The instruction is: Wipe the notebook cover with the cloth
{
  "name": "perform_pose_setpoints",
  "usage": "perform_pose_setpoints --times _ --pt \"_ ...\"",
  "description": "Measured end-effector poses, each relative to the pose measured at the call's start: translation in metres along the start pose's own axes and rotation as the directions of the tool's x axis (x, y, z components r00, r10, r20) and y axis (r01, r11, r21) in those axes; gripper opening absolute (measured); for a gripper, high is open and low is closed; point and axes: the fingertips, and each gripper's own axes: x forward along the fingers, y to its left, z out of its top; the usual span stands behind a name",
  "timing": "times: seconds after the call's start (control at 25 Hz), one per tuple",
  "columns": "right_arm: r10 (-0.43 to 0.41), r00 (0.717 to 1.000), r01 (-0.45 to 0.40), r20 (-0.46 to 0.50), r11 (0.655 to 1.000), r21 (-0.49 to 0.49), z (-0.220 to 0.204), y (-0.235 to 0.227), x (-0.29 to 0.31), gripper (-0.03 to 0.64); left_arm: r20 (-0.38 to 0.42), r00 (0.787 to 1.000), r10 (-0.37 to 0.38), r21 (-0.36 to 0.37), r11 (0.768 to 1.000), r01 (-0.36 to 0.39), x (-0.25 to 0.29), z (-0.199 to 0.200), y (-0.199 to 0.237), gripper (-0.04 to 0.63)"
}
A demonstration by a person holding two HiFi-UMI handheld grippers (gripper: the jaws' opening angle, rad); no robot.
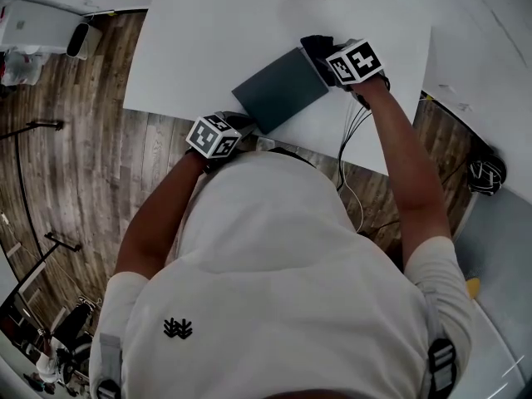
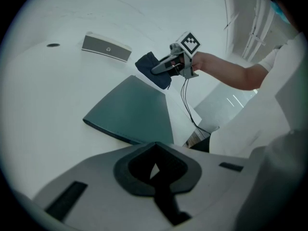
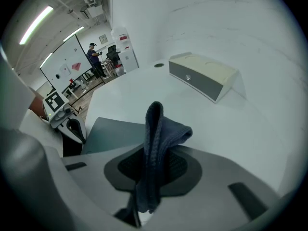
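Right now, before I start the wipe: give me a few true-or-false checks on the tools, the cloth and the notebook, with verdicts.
1. The right tool is shut on the cloth. True.
2. The left tool grips the notebook. False: its jaws are together on nothing, and the notebook lies just ahead of them.
3. The notebook lies open. False: it is closed, flat on the table.
4. A box sits on the table beyond the notebook. True.

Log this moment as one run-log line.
right tongs: shut on cloth | left tongs: shut, empty | notebook: flat on table
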Motion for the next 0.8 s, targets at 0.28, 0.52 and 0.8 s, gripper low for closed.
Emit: perform_pose_setpoints --times 0.28,0.52,0.8 --pt "-0.006 0.999 0.004 0.052 0.999 0.049 -0.025 0.026 -0.019 0.064 0.054 0.999 0.000 -0.006 1.000 0.000 -0.007 0.004 -0.006 0.006" --pt "-0.017 0.988 -0.005 0.152 0.990 0.143 -0.042 0.051 -0.033 0.064 0.100 0.995 -0.007 0.014 1.000 0.006 -0.017 0.015 -0.013 0.006" --pt "-0.028 0.937 -0.074 0.349 0.959 0.273 -0.047 0.096 -0.052 0.064 0.186 0.982 -0.029 0.056 0.998 0.019 -0.050 0.041 -0.011 0.006"
